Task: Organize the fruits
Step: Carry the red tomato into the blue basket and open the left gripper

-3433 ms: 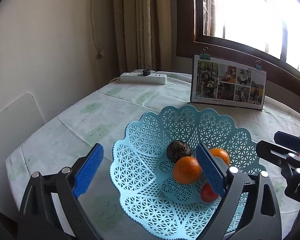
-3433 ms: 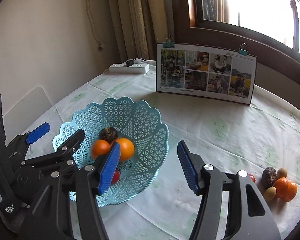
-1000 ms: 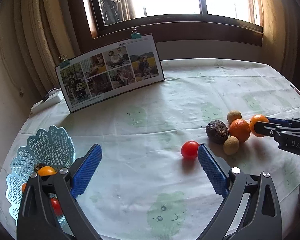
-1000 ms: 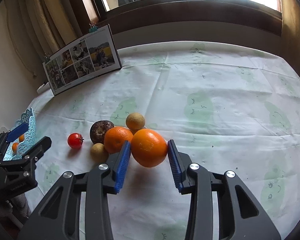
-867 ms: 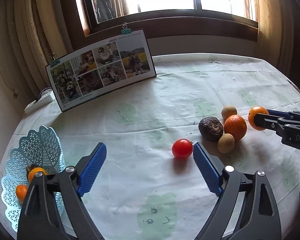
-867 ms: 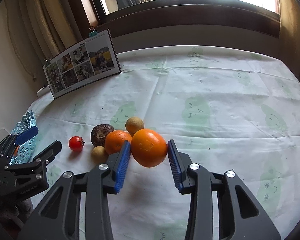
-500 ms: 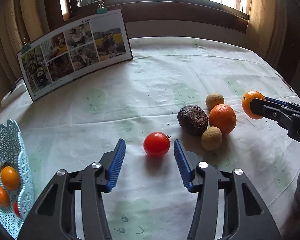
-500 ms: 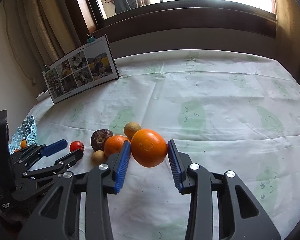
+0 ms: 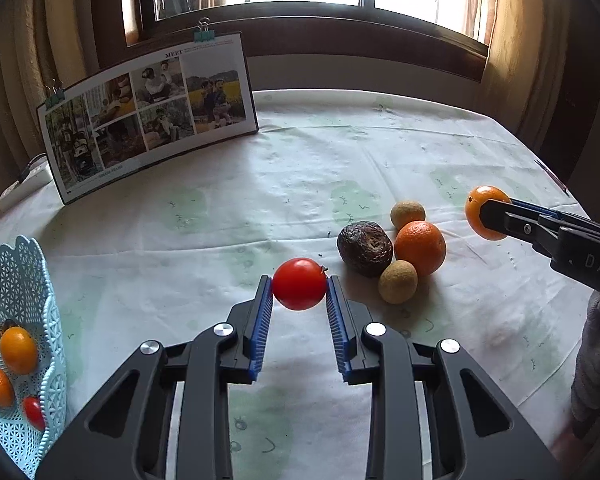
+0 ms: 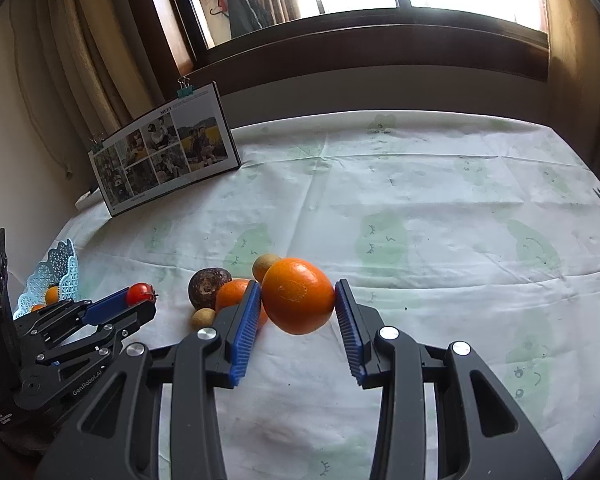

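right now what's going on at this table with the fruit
A person is sorting fruit with a handheld tool in each hand. The left tool is shut on a red tomato, and the right tool holds an orange clear of the cloth. Four fruits remain on the tablecloth: another orange, a dark wrinkled fruit and two small brownish ones. The blue lattice basket at the left already holds a few fruits.

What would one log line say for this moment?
left gripper: shut on tomato | right gripper: shut on orange | basket: holds fruit
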The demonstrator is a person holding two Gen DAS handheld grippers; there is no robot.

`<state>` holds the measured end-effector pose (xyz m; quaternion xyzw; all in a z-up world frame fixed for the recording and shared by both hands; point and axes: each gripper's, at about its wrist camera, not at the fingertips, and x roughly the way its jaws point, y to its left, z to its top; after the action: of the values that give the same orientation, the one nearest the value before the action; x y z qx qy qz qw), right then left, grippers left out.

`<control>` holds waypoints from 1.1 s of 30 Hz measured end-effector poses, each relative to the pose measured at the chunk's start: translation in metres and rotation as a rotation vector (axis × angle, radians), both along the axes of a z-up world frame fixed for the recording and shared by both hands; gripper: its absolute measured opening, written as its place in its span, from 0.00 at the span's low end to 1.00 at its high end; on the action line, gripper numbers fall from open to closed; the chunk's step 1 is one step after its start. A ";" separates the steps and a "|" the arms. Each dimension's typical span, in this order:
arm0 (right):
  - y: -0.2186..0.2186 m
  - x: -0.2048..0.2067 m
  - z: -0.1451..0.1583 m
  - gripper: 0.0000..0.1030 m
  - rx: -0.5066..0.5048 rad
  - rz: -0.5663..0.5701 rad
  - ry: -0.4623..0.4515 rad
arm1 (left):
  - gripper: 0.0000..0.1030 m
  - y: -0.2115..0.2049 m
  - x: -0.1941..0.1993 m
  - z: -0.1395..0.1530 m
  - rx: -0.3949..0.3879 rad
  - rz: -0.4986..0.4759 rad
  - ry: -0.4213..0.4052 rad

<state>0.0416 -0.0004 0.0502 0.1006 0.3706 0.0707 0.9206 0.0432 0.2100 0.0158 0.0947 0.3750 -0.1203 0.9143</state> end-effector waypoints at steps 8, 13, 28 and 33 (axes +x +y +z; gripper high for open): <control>0.005 -0.006 0.007 0.38 0.009 -0.002 -0.017 | 0.27 0.017 -0.018 0.024 0.010 0.059 -0.083; 0.016 -0.011 0.011 0.38 0.014 0.019 -0.023 | 0.27 0.041 -0.029 0.040 -0.003 0.120 -0.131; 0.081 -0.022 0.031 0.38 0.016 0.135 -0.057 | 0.27 0.148 -0.060 0.057 -0.020 0.374 -0.195; 0.119 -0.030 0.042 0.38 0.013 0.204 -0.078 | 0.28 0.180 -0.075 0.053 -0.019 0.449 -0.193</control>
<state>0.0121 0.1186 0.0918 0.0656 0.3424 0.1702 0.9217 -0.0314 0.3896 0.0687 0.0117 0.2966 0.0920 0.9505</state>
